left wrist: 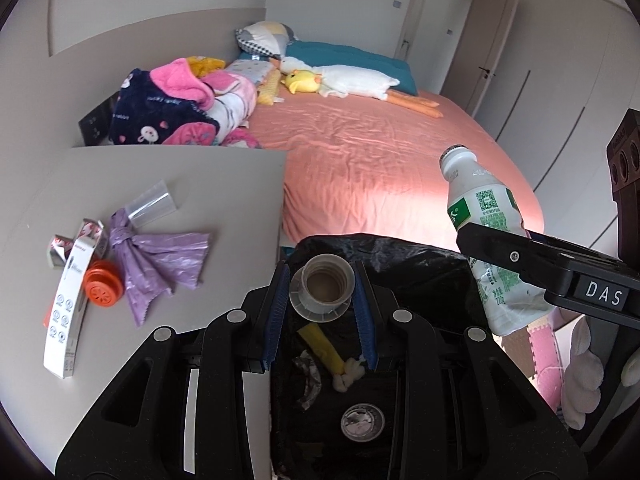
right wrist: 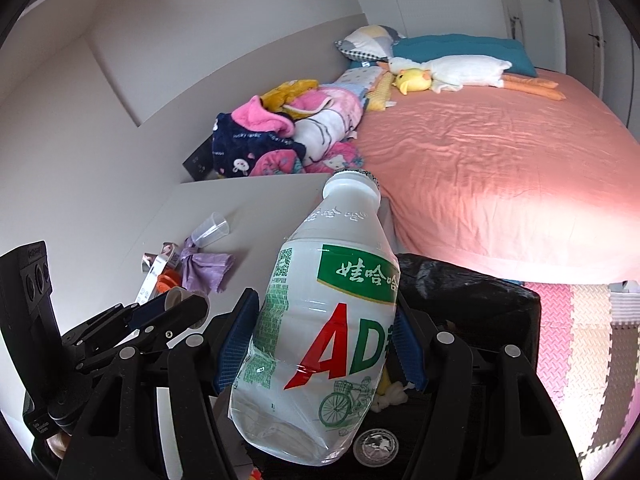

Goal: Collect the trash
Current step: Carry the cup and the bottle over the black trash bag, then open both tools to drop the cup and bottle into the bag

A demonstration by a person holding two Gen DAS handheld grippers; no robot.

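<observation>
My left gripper (left wrist: 320, 280) is shut on a small beige open-mouthed bottle (left wrist: 325, 286), held above the black-lined trash bin (left wrist: 420, 264). My right gripper (right wrist: 326, 308) is shut on a white plastic drink bottle (right wrist: 332, 320) with a green and red label. The bottle is tilted, its neck pointing away, beside the bin (right wrist: 472, 300). In the left wrist view the right gripper (left wrist: 494, 250) and its bottle (left wrist: 476, 200) are at the right. In the right wrist view the left gripper (right wrist: 176, 304) shows at the lower left. Inside the bin lie a yellow wrapper (left wrist: 322, 346), a foil lid (left wrist: 362, 422) and crumpled bits.
On the grey table (left wrist: 224, 208) to the left lie a clear plastic cup (left wrist: 152, 204), a purple bag (left wrist: 160, 256), an orange cap (left wrist: 102, 286), a white box (left wrist: 68, 312) and small cartons. A bed with a pink sheet (left wrist: 380, 148), clothes and plush toys lies beyond. Foam mats (right wrist: 580, 340) cover the floor.
</observation>
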